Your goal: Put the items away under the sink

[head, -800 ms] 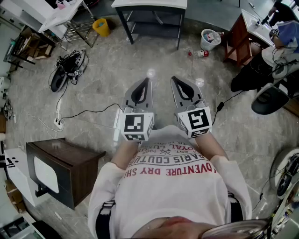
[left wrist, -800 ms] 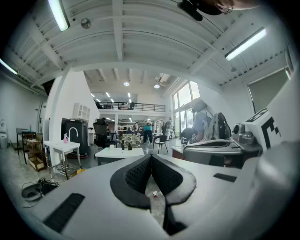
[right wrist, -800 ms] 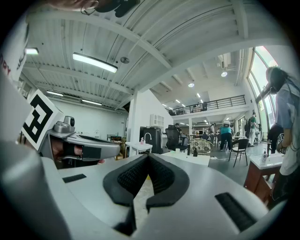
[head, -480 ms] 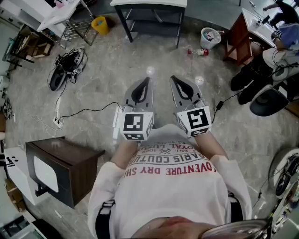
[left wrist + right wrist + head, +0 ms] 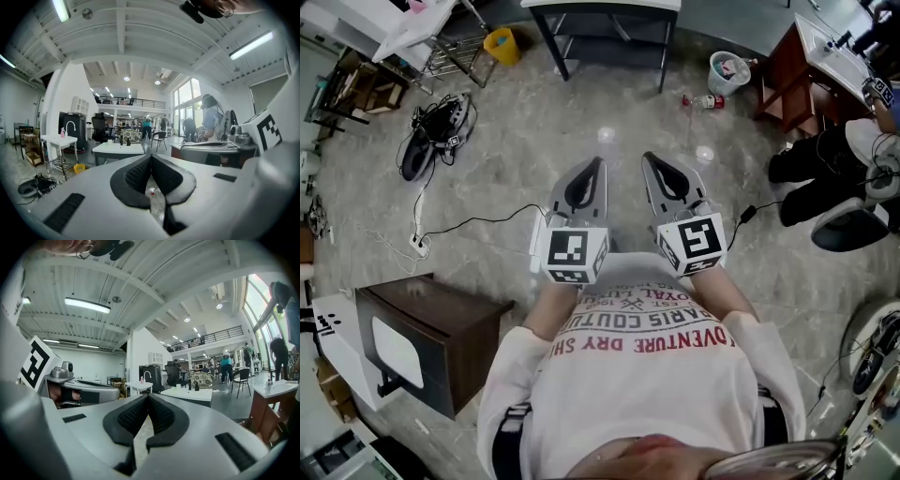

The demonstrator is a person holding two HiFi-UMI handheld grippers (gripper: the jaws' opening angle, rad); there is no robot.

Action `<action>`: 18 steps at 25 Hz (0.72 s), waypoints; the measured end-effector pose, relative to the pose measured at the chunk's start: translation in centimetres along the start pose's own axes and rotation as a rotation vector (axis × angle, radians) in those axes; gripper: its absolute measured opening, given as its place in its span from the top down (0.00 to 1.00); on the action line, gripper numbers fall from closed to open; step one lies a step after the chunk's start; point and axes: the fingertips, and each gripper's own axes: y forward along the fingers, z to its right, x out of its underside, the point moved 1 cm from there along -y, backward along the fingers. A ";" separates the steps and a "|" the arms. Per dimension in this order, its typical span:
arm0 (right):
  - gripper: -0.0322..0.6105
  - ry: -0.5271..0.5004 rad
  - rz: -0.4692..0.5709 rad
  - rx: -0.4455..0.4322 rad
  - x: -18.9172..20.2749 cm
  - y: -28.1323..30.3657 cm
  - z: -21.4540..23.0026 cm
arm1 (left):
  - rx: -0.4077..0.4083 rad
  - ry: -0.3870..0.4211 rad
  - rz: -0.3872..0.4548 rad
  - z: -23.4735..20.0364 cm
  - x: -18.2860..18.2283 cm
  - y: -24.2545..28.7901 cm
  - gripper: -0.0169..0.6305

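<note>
Both grippers are held side by side in front of the person's chest, pointing out over the grey floor. My left gripper (image 5: 597, 162) is shut with nothing between its jaws, and its black pads (image 5: 136, 176) meet at the tip. My right gripper (image 5: 648, 157) is shut and empty too, pads (image 5: 161, 416) touching. A white sink stand (image 5: 60, 139) with a tap and a pink spray bottle stands far off at the left; the right gripper view shows the same sink stand (image 5: 139, 386). Neither gripper holds an item.
A dark-legged table (image 5: 600, 11) stands ahead, with a yellow bucket (image 5: 501, 47) to its left and a white bin (image 5: 727, 73) and a fallen bottle (image 5: 705, 100) to its right. A brown cabinet (image 5: 431, 342) is at the near left. Cables (image 5: 441, 131) trail on the floor. A seated person (image 5: 825, 173) is at the right.
The grippers keep their place and stay shut. The head view has shifted slightly, and the seated person at the right has moved their legs.
</note>
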 end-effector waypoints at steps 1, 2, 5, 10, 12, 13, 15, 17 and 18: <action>0.92 0.002 -0.007 0.010 0.2 0.7 0.2 | 0.016 -0.005 0.000 -0.4 0.1 0.6 0.94; 0.92 0.004 -0.012 0.022 0.3 1.4 0.5 | 0.036 -0.008 0.003 -0.7 0.1 1.4 0.94; 0.92 0.019 -0.019 0.045 0.4 4.1 1.5 | 0.077 0.001 0.012 -2.2 -0.2 4.1 0.94; 0.92 0.025 -0.028 0.079 -0.1 11.0 3.9 | 0.106 -0.032 0.007 -7.7 -0.9 9.7 0.94; 0.92 0.029 -0.033 0.092 -0.4 14.3 4.8 | 0.115 -0.036 0.006 -10.3 -1.6 12.2 0.94; 0.92 0.031 -0.034 0.098 -0.5 16.0 5.2 | 0.118 -0.027 0.006 -11.7 -1.9 13.5 0.94; 0.92 0.036 -0.034 0.108 -0.8 19.7 5.8 | 0.126 -0.018 0.005 -14.6 -2.6 15.8 0.94; 0.92 0.038 -0.032 0.116 -1.2 23.8 6.4 | 0.134 -0.023 0.008 -17.9 -3.3 18.2 0.94; 0.92 0.039 -0.032 0.119 -1.4 25.8 6.7 | 0.135 -0.024 0.010 -19.6 -3.6 19.3 0.94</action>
